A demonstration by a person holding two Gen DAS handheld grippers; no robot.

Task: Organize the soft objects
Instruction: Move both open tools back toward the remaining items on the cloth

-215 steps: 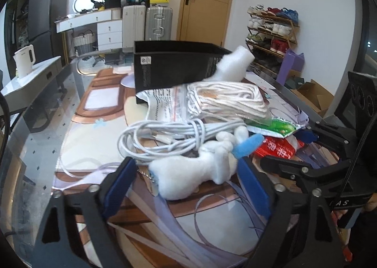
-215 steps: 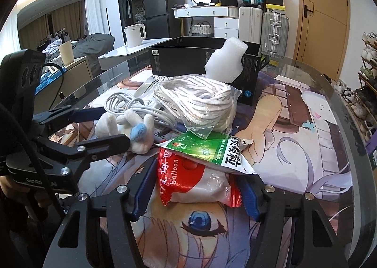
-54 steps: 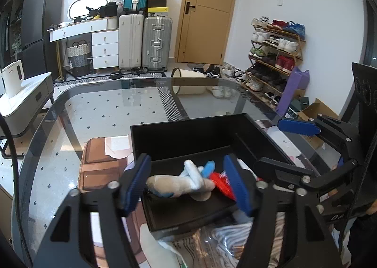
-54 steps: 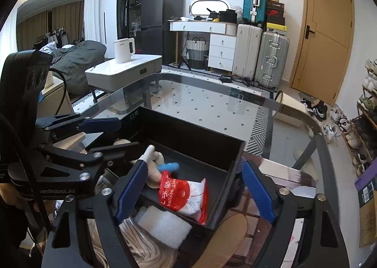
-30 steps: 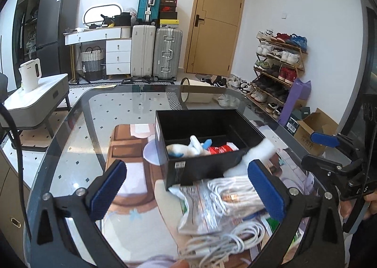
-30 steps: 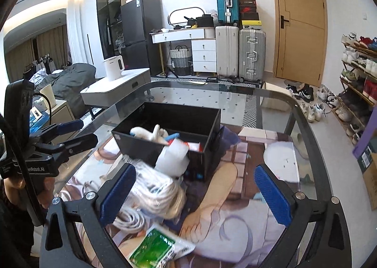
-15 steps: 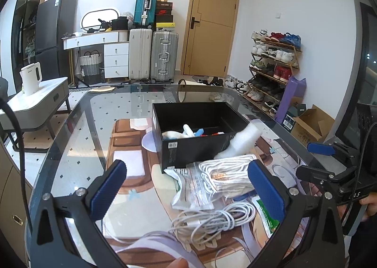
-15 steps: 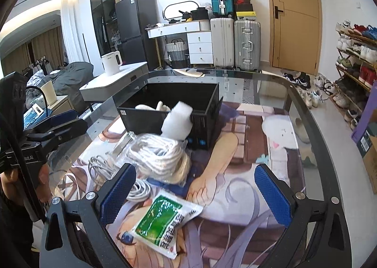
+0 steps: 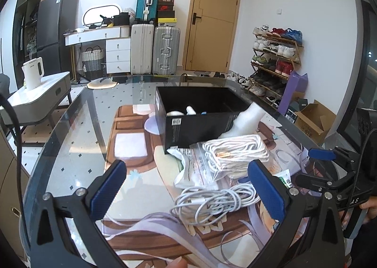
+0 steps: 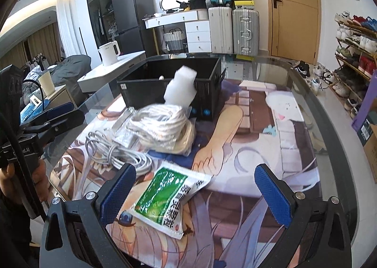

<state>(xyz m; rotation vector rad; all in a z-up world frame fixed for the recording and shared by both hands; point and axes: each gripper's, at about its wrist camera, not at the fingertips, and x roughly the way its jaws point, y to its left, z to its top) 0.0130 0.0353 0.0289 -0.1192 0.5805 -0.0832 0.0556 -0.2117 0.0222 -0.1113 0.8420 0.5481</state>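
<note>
A black box (image 9: 200, 124) stands on the glass table (image 9: 77, 131); a white plush toy (image 9: 186, 111) lies inside it. The box also shows in the right wrist view (image 10: 174, 86). A white foam block (image 10: 181, 89) leans against its near wall. A bagged coil of white rope (image 10: 162, 124) and a grey cable bundle (image 9: 212, 202) lie in front of the box. A green packet (image 10: 167, 195) lies between my right fingers. My left gripper (image 9: 188, 190) is open above the cable bundle. My right gripper (image 10: 195, 192) is open over the green packet.
A printed mat (image 10: 259, 140) covers the table middle. Around the table stand a white side table with a kettle (image 9: 33, 75), suitcases (image 9: 153, 49), a shoe rack (image 9: 275, 56) and cardboard boxes (image 9: 313, 119). The table's rounded edge runs close on the right (image 10: 339, 140).
Both grippers have let go of the plush toy and the red balloon bag in the box, opened wide and pulled back toward the near side, lowering over the cables and the green packet.
</note>
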